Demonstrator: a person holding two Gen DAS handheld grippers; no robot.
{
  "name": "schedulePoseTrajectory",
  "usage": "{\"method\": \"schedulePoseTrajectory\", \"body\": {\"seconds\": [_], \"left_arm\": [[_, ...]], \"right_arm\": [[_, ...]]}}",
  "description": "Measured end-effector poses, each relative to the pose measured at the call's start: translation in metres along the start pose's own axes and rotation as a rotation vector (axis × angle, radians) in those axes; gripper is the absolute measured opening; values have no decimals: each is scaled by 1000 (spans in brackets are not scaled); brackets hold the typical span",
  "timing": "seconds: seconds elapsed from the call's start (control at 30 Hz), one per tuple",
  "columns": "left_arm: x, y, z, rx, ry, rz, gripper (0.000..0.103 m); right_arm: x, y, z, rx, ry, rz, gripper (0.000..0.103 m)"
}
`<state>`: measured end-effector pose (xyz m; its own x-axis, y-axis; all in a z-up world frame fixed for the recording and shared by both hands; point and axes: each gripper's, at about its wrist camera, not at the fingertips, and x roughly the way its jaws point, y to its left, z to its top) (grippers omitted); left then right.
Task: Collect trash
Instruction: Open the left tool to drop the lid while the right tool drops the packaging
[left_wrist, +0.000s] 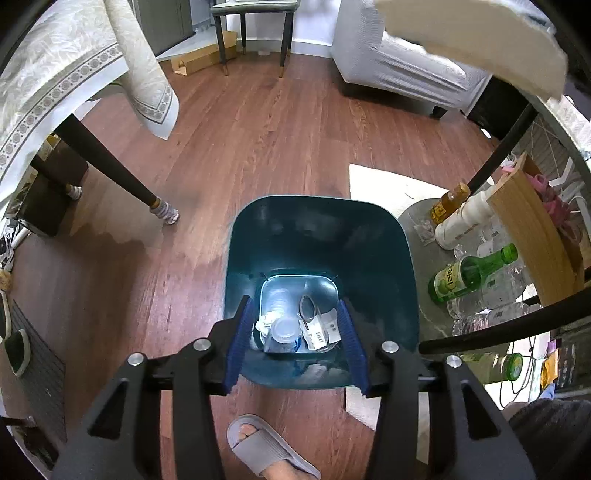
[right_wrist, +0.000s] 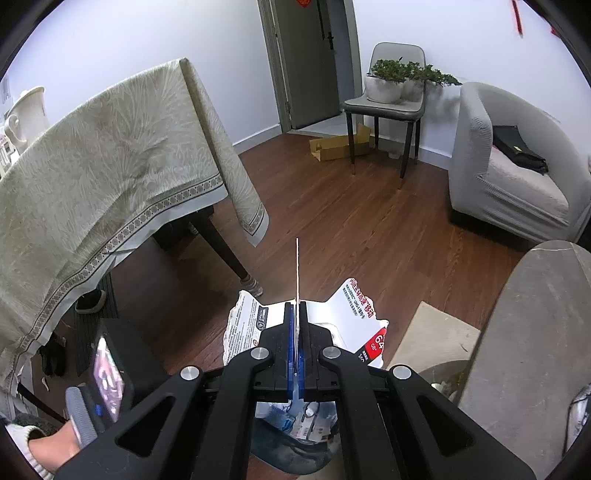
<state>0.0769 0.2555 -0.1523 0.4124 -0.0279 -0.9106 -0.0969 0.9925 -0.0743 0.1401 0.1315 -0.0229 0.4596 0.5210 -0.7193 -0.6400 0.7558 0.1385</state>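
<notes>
The left tool points steeply downward, its two blue-padded fingers spread wide apart with nothing between them. The right tool points forward and slightly down, its fingers pressed together so the blue pads nearly meet, pinching a thin flat sheet edge-on. Below the left tool, the person's foot in a grey slipper stands on the floor. The hands themselves cannot be seen in either view.
</notes>
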Motion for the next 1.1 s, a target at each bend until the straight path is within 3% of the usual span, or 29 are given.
{"method": "schedulePoseTrajectory", "body": {"seconds": [0.63, 1.1], "left_arm": [[-79, 14, 14, -31, -195, -34, 51], [-132, 8, 31, -42, -322, -43, 33]], "right_arm": [[63, 10, -25, -8, 135, -29, 1], [133, 18, -88, -27, 351, -41, 1]]}}
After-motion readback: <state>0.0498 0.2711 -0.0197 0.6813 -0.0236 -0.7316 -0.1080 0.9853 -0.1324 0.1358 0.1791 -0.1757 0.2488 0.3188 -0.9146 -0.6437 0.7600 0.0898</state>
